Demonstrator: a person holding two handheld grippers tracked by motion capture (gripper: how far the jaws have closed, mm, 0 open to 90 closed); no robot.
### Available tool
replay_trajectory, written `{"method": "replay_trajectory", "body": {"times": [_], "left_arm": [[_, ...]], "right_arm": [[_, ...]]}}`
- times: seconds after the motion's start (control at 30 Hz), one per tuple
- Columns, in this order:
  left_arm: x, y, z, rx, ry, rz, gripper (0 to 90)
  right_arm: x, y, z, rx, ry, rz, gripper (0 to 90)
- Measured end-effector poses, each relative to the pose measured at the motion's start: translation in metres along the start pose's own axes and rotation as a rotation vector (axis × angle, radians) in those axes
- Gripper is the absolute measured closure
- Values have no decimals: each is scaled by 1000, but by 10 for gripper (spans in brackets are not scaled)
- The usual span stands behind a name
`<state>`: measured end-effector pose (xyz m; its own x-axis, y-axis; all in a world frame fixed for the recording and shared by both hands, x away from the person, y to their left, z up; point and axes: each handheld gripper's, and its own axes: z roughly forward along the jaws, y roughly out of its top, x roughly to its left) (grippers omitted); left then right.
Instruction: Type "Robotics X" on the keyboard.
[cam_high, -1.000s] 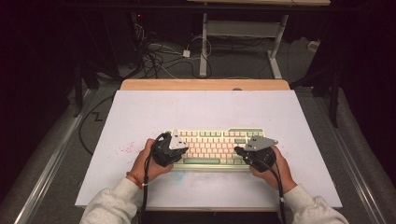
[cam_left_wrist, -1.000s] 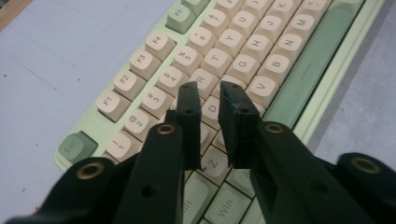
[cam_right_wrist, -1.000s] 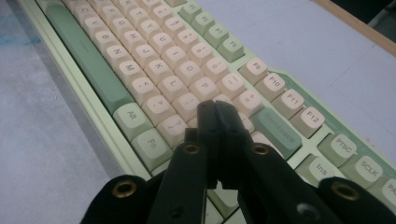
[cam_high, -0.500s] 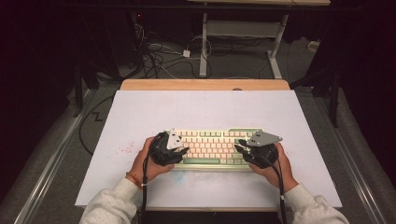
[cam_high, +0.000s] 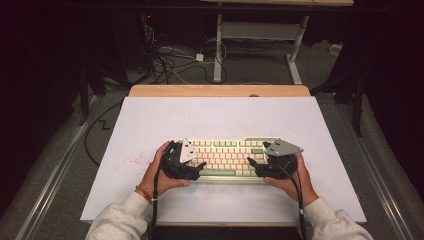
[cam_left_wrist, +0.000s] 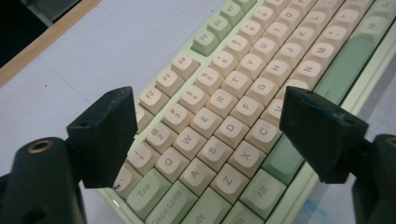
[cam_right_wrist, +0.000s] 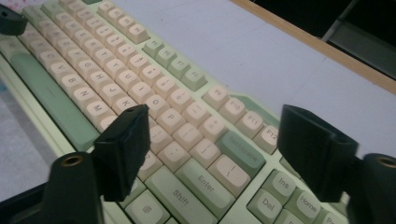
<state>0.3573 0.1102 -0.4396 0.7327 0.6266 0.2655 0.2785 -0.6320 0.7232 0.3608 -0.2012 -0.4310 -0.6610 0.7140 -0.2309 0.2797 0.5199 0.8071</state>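
Note:
A pale green keyboard (cam_high: 227, 152) with cream and green keys lies near the front of the white table top. My left gripper (cam_high: 199, 167) is over its left end. In the left gripper view, the left gripper (cam_left_wrist: 208, 95) stands open above the letter keys (cam_left_wrist: 219, 100), its jaws having just been opening with nothing between them. My right gripper (cam_high: 253, 167) is over the keyboard's right end. In the right gripper view, the right gripper (cam_right_wrist: 212, 114) is also open above the keyboard (cam_right_wrist: 93, 70). Its jaws have just been opening and grip nothing.
The white table top (cam_high: 215, 117) has a wooden strip (cam_high: 220, 91) along its far edge and faint red specks (cam_high: 132, 160) left of the keyboard. Beyond the table, cables (cam_high: 170, 60) lie on the floor beside a metal desk frame (cam_high: 218, 50).
Both grippers' jaws have spread apart over the keyboard's ends. The hands have stayed where they were, and the keyboard has not moved.

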Motion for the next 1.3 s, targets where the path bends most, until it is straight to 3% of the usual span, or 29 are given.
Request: {"method": "replay_trajectory", "body": {"times": [0.13, 0.37, 0.8, 1.0, 1.3], "left_arm": [[-3, 1, -1, -14, 10, 16, 167], [-6, 0, -2, -21, 0, 28, 160], [-1, -5, -12, -46, 32, 34, 161], [-5, -8, -22, -46, 46, 64, 162], [-5, -12, -32, -77, 48, 61, 161]], "right_arm": [[2, 1, 1, -1, -9, -5, 179], [6, 3, 0, -14, -11, -22, 179], [8, 9, -3, -31, -27, -69, 190], [9, 6, -9, -32, -38, -74, 192], [8, 4, -20, -45, -55, -79, 192]]}}
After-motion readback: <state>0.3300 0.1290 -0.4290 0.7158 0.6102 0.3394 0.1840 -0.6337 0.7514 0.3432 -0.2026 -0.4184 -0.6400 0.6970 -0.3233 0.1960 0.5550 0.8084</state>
